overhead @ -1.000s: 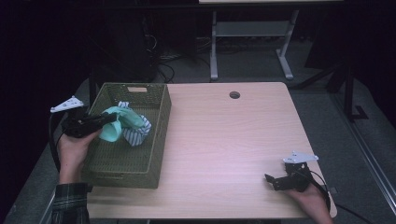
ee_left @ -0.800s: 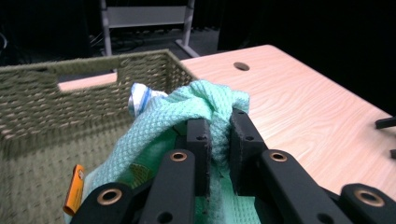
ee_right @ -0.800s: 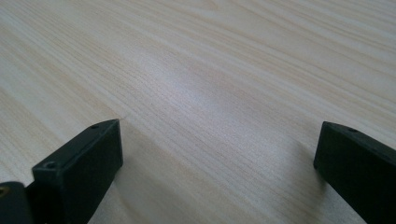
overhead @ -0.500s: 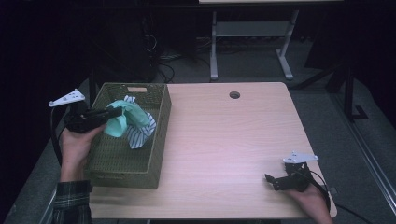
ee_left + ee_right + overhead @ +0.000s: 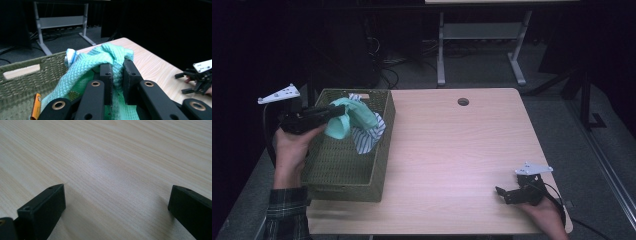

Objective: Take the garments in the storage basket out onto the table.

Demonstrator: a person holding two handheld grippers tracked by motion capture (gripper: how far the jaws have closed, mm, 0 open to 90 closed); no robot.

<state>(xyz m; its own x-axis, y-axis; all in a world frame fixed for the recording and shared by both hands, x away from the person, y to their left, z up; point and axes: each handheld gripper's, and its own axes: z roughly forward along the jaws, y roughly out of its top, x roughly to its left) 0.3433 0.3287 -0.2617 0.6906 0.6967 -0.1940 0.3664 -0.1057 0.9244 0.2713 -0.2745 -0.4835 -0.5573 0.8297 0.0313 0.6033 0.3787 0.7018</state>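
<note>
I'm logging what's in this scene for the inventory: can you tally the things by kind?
Cloths: 2, a mint green cloth held up by the left gripper, and a blue-striped white cloth hanging below it
Baskets: 1, the green woven basket
Grippers: 2, counting the right gripper on the table
Tables: 1
Total: 6

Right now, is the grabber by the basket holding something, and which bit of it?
Yes. The left gripper pinches the mint-green cloth by a bunched fold near its top. The rest droops over the basket.
</note>
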